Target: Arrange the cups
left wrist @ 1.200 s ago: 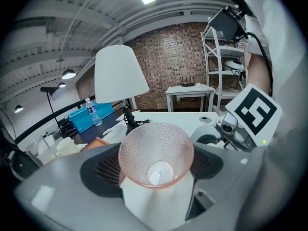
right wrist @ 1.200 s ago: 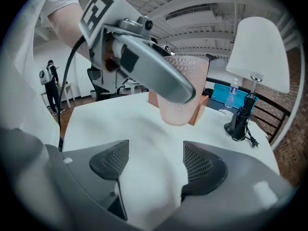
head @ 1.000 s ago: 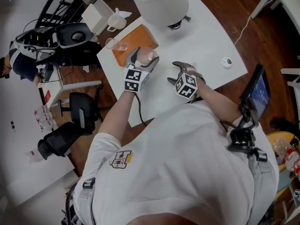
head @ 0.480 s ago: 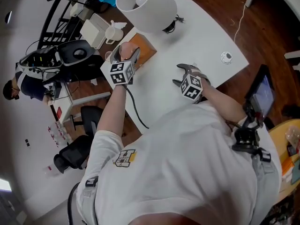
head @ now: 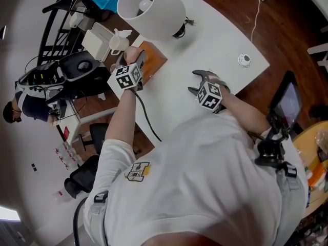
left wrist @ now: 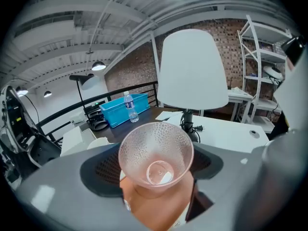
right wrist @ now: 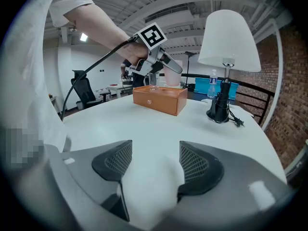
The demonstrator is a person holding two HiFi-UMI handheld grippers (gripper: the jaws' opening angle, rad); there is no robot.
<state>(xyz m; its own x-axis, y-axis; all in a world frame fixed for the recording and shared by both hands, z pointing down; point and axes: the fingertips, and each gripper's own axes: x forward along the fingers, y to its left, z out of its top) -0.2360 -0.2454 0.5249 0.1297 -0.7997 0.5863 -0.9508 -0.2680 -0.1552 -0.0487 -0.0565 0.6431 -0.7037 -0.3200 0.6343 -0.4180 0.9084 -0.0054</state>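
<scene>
The pink cup [left wrist: 155,160] sat tight between the jaws of the left gripper [head: 134,64]. It was right over the orange box [right wrist: 160,99], near the edge of the white table [head: 215,45]. A clear cup [right wrist: 153,82] stood on that box, just beside it. To do this well, I think the pink cup should go down slow and straight, so it does not bump the clear cup. It should be let go only once it sits flat. The right gripper [right wrist: 151,170] hung low over the table, its jaws closing with nothing between them.
</scene>
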